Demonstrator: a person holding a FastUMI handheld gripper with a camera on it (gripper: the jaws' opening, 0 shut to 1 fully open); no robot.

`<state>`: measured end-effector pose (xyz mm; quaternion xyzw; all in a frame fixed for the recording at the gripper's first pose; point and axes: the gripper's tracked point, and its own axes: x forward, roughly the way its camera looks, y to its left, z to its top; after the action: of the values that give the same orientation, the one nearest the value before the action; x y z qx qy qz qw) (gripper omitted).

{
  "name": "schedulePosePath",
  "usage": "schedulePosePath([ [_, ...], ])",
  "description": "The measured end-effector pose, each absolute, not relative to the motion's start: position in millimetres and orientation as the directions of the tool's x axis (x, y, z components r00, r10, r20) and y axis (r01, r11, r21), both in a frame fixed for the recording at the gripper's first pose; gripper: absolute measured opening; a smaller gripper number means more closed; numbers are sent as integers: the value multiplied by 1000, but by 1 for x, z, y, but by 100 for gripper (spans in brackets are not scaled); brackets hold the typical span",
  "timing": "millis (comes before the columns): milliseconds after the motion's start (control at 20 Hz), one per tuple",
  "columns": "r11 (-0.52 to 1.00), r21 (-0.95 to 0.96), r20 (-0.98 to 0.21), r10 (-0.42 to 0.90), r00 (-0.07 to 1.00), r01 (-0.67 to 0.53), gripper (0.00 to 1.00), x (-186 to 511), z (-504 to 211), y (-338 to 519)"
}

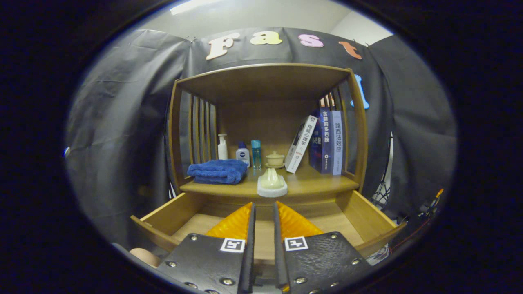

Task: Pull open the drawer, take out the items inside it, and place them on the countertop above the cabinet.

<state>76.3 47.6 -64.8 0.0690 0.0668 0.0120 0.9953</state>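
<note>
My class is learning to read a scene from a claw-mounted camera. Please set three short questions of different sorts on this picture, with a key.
1. True or false: the drawer is pulled open.
2. Multiple choice: what lies on the countertop left of the pale soap-dish-like item? A) a folded blue towel B) a red cup C) a pair of scissors
3. Fill in: the books stand at the ____ end of the shelf, seen from the claw.

Key
1. True; its side walls reach toward the claw, whose fingers are close together with nothing between them.
2. A, the blue towel.
3. Right.
</note>
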Motion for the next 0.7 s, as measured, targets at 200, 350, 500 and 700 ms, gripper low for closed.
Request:
schedulePosePath([
  [200,992,126,-140,13,990,5,21,50,-80,48],
  [350,994,110,-172,8,985,11,23,34,-99,52],
  [500,994,105,-206,6,979,16,31,23,-115,58],
  [700,995,96,-238,13,971,10,50,18,-132,64],
])
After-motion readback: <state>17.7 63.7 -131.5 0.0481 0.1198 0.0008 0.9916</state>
